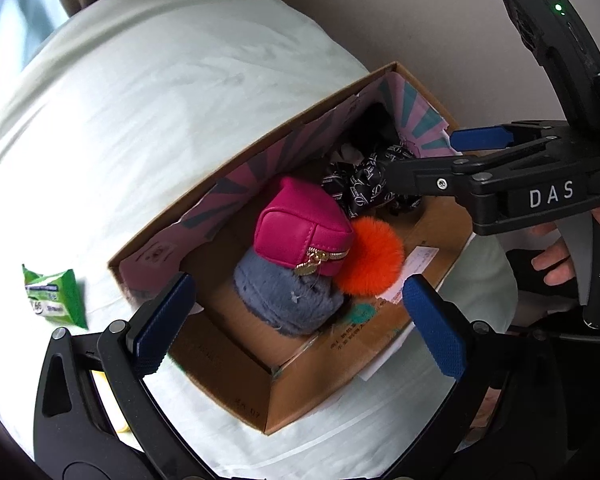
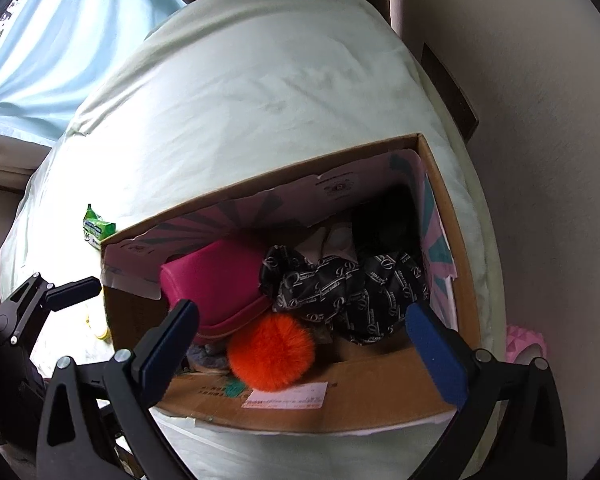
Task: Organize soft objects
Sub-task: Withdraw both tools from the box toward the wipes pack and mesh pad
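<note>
Left gripper (image 1: pixel 296 320) and right gripper (image 2: pixel 303 344) hang open above the cardboard box (image 1: pixel 331 380).

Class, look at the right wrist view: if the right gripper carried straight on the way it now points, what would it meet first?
Most likely the orange pompom in the cardboard box, which lies between the open jaws of the right gripper. Depth is unclear, so the black printed cloth beside it could come first.

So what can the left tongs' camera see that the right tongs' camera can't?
Only the left view: a hand holding the right tongs, and most of the grey fluffy thing.
Only the right view: a pink spiky roller and blue curtain.
Both: the cardboard box, magenta pouch, orange pompom, black printed cloth, green packet.
</note>
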Available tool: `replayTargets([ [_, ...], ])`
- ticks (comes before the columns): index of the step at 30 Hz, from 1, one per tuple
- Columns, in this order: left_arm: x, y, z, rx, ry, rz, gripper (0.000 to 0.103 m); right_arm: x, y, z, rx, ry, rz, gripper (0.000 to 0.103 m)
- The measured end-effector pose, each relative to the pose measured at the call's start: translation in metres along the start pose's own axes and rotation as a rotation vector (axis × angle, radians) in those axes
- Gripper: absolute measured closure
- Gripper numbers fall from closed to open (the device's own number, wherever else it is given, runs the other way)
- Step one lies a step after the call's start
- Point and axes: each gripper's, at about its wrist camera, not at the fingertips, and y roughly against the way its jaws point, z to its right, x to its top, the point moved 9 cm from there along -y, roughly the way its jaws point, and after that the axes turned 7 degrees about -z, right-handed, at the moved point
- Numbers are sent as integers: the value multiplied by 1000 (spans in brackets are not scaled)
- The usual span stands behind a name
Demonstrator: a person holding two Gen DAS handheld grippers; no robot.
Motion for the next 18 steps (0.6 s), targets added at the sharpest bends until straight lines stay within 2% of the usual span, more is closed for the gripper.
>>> replayTargets([
  [4, -6, 18, 0, 7, 19, 25, 0, -7, 16, -11, -10, 29, 13, 0],
  [11, -30, 73, -6, 29, 82, 97, 0, -19, 69, -39, -29, 99, 98, 0],
  [18, -70, 146, -25, 88, 187, 197, 0, -41, 145, -101, -75, 209, 216, 0],
])
